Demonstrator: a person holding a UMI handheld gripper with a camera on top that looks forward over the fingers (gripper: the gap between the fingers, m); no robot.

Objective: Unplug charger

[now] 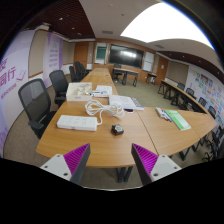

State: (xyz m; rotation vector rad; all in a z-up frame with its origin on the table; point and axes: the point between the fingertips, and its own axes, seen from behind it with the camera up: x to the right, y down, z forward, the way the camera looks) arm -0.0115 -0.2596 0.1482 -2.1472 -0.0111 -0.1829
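My gripper [111, 162] is open and empty, its two magenta pads [76, 158] spread wide above the near edge of a long wooden table [90, 145]. Well beyond the fingers, a white power strip [77, 123] lies on the table's left part. A white cable [95, 107] loops from it toward the middle. A small dark object [117, 129], possibly the charger, sits just right of the strip. Nothing stands between the fingers.
A white box [81, 92] and papers [124, 102] lie farther back on the table. A green booklet [177, 119] lies to the right. Black office chairs [36, 101] stand along the left side. More tables [100, 75] extend down the room.
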